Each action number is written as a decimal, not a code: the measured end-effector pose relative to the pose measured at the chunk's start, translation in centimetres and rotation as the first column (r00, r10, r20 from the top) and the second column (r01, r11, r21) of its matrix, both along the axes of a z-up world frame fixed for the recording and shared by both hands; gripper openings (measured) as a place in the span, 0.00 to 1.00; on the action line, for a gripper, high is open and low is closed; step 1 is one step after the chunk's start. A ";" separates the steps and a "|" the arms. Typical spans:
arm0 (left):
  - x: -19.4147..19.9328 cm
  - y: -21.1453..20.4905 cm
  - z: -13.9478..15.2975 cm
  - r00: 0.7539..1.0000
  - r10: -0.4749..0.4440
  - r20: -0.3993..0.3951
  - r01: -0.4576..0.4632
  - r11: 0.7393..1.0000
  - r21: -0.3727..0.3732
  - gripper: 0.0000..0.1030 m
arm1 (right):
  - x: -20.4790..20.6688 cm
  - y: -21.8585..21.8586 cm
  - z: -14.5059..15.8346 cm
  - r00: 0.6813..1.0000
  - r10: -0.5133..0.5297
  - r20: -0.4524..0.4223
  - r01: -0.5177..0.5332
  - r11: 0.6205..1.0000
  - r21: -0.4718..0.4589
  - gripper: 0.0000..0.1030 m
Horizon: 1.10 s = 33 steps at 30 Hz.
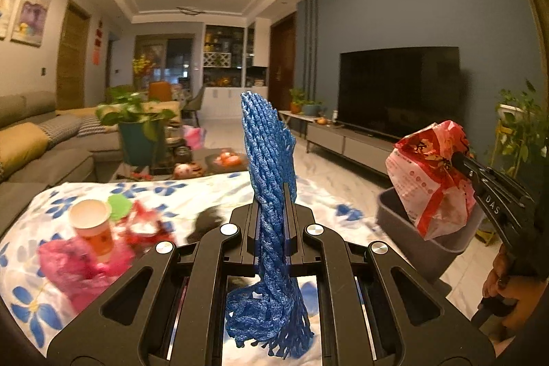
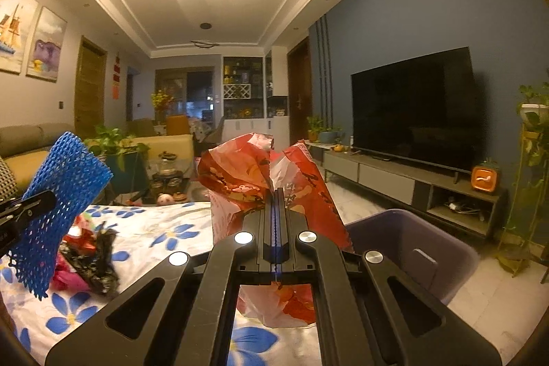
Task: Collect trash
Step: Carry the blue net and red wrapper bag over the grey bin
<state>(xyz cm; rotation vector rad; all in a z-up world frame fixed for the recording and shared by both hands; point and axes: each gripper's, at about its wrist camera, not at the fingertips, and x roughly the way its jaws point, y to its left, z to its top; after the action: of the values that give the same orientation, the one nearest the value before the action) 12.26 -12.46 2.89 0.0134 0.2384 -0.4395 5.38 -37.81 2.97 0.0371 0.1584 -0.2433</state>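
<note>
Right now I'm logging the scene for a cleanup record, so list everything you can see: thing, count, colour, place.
Foam net: 1, blue, clamped in the left gripper, raised above the table.
Snack bag: 1, red and white, crumpled, clamped in the right gripper beside the bin.
Bin: 1, grey-purple, on the floor at the table's right edge.
Paper cup: 1, white and orange, upright on the table's left.
Plastic bag: 1, pink, under the cup.
Wrapper scraps: several, red, blurred, mid-table.
Round piece: 1, green, behind the cup.
Tablecloth: 1, white with blue flowers.
Television: 1, black, on the grey cabinet.
Sofa: 1, grey, far left.
Left gripper: shut.
Right gripper: shut.
</note>
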 end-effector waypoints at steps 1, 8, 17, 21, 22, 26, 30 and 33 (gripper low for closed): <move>0.2 -0.8 0.1 1.000 -0.019 -0.004 0.019 1.000 -0.003 0.08 | -0.1 -0.6 0.0 1.000 -0.012 0.001 0.012 1.000 -0.003 0.01; 0.9 -5.9 0.9 0.990 -0.143 0.015 0.144 0.990 -0.010 0.08 | -1.0 -4.5 0.3 0.994 -0.108 0.020 0.108 0.994 -0.019 0.01; 2.0 -13.8 0.6 0.947 -0.321 0.033 0.322 0.946 -0.035 0.08 | -1.7 -8.8 -0.2 0.978 -0.207 0.021 0.208 0.978 -0.013 0.01; 2.7 -16.7 -0.4 0.931 -0.363 0.025 0.364 0.931 -0.032 0.08 | -1.8 -10.1 -0.5 0.972 -0.232 0.016 0.232 0.973 -0.006 0.01; 2.9 -17.3 -0.7 0.928 -0.372 0.019 0.373 0.927 -0.034 0.08 | -1.9 -10.4 -0.6 0.971 -0.239 0.015 0.239 0.971 -0.005 0.01; 3.6 -19.6 -1.5 0.917 -0.400 -0.008 0.399 0.916 -0.041 0.08 | -1.8 -11.5 -1.0 0.966 -0.259 0.007 0.259 0.966 0.011 0.01; 3.9 -21.3 -2.4 0.905 -0.424 -0.023 0.423 0.905 -0.040 0.08 | -1.8 -12.1 -1.3 0.962 -0.273 0.005 0.273 0.962 0.021 0.01; 4.0 -22.3 -2.9 0.897 -0.441 -0.031 0.440 0.897 -0.037 0.08 | -1.7 -11.8 -1.4 0.961 -0.276 0.005 0.276 0.961 0.020 0.01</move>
<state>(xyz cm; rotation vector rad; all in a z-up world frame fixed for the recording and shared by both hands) 16.30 -34.76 0.01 0.0310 0.2670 -0.8977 3.64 -49.66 1.54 0.0795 0.1473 -0.5206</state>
